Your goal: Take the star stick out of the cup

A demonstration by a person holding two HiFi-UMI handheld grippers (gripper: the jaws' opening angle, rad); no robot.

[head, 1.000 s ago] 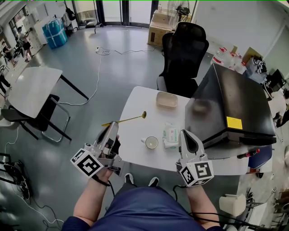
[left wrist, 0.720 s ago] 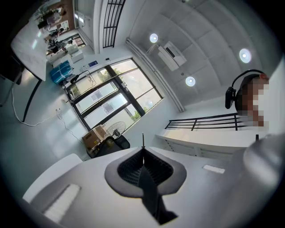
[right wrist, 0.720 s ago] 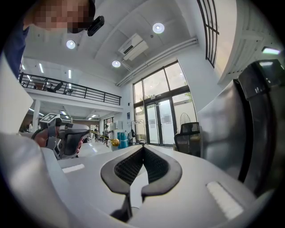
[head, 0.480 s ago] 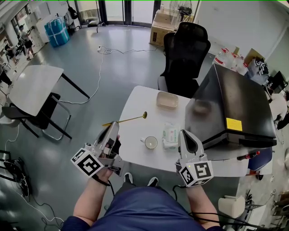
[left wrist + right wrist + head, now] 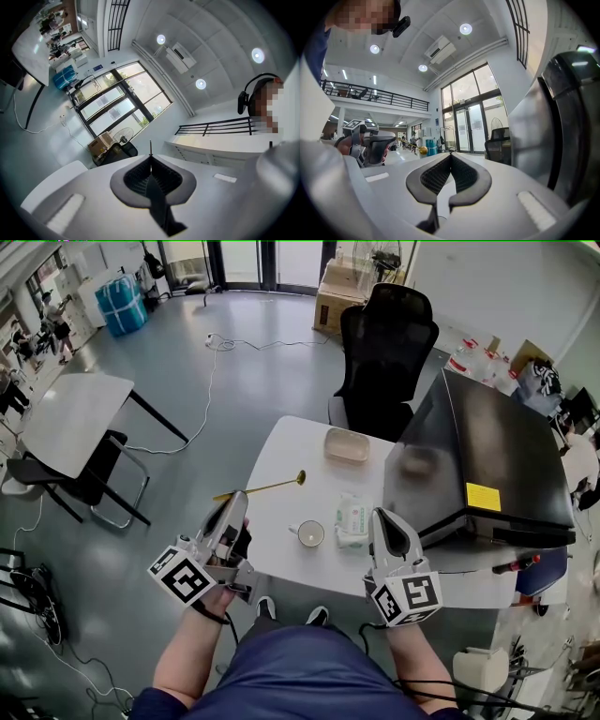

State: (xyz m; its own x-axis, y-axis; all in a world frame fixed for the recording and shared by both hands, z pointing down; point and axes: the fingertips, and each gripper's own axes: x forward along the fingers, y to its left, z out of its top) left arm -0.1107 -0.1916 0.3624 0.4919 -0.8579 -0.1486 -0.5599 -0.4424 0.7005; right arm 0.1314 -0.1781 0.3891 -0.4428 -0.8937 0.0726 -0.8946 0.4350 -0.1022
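The stick (image 5: 272,487), thin, gold and probably light, stiff and slippery, is out of the cup (image 5: 310,534) and lies level over the table (image 5: 281,442), pinched near its plain end by the left gripper (image 5: 239,500), a sensible hold, while the right gripper (image 5: 382,516) is closed, empty.

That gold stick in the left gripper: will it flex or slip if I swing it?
The stick looks thin, straight and metallic, so it is probably stiff and light. The left gripper clamps it near one end, so the long free part may pivot in the fingers. Set down, it could roll.
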